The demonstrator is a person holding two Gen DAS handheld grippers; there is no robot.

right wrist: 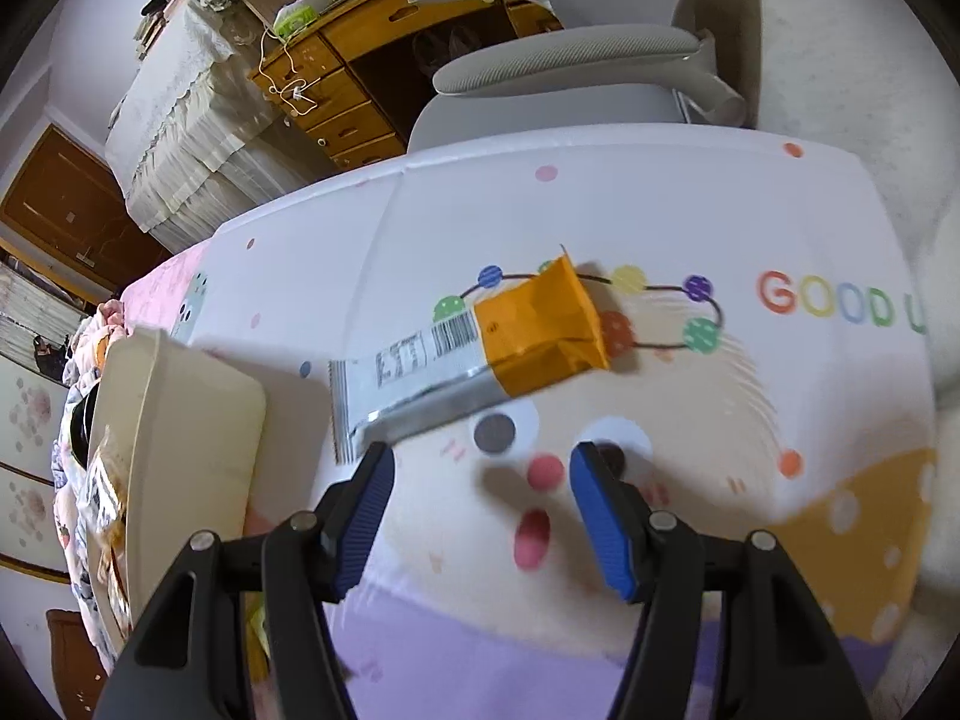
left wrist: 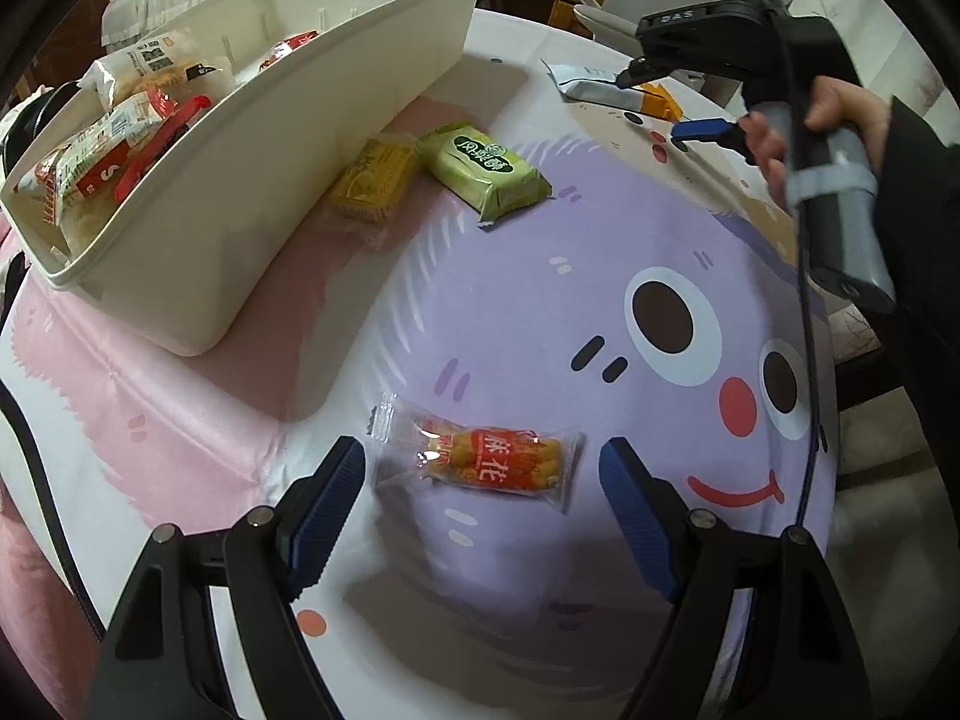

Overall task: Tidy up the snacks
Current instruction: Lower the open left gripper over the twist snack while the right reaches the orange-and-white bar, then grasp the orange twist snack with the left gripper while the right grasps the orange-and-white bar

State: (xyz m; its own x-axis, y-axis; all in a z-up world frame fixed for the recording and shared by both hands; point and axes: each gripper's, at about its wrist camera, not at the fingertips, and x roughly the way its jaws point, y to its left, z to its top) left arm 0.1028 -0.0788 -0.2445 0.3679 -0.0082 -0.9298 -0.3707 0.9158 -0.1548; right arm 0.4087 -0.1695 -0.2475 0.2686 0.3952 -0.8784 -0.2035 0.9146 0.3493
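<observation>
My left gripper (left wrist: 483, 480) is open, its blue pads either side of a clear packet of orange fried twists (left wrist: 480, 461) lying on the purple cartoon cloth. A green packet (left wrist: 486, 171) and a yellow packet (left wrist: 375, 180) lie beside a cream bin (left wrist: 240, 180) that holds several snacks (left wrist: 120, 120). My right gripper (right wrist: 483, 480) is open and empty, just short of a silver and orange packet (right wrist: 474, 354) flat on the cloth. In the left wrist view the right gripper (left wrist: 678, 102) hovers by that packet (left wrist: 606, 90). The bin's end (right wrist: 192, 450) shows at the right wrist view's left.
A grey chair (right wrist: 570, 78) stands past the table's far edge, with a wooden desk (right wrist: 360, 60) behind it. The cartoon tablecloth (left wrist: 540, 312) covers the table. The table edge drops off at the right in the left wrist view.
</observation>
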